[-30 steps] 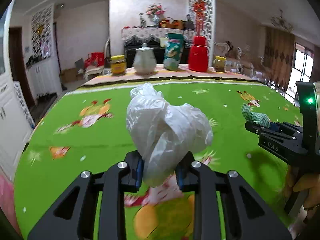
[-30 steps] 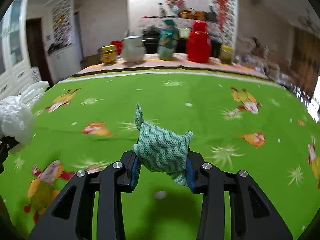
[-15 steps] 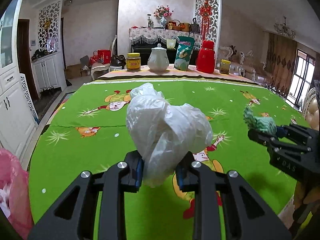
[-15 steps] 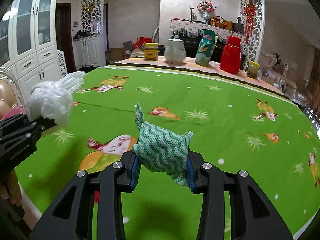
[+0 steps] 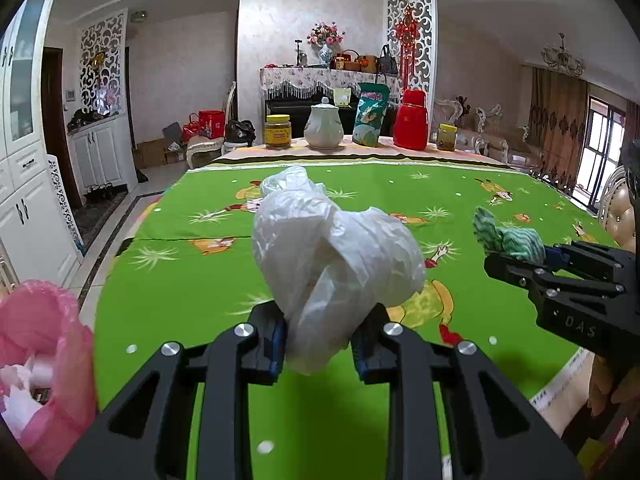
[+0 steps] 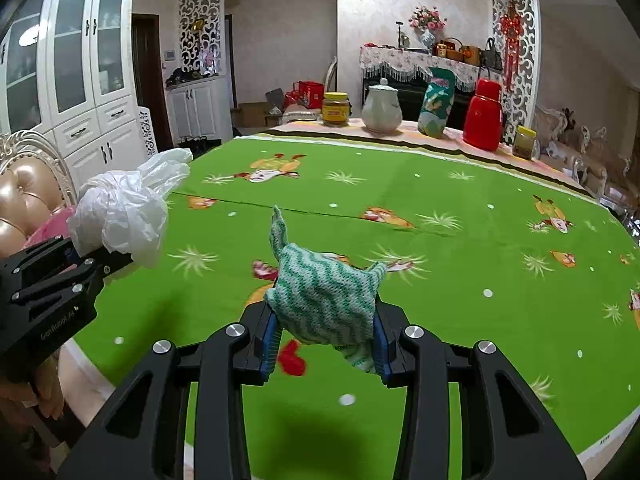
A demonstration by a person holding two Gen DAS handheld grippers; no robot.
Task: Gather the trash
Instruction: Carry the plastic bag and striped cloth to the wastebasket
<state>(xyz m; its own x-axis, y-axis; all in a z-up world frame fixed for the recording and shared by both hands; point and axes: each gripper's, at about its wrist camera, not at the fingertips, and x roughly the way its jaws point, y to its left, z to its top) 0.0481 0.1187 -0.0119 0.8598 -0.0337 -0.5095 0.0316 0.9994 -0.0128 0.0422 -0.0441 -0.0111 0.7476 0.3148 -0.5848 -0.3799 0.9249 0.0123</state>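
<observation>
Both wrist views face across the green table (image 5: pixel 200 280).

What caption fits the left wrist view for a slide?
Left gripper clamps a crumpled white plastic bag above the green tablecloth, pink bin nearby.

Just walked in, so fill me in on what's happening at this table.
A person is clearing trash with a handheld tool in each hand. The left tool is shut on a crumpled white plastic bag, the right tool on a green-and-white cloth. Both are held above the green tablecloth; a pink bin bag sits at the left edge.
</observation>
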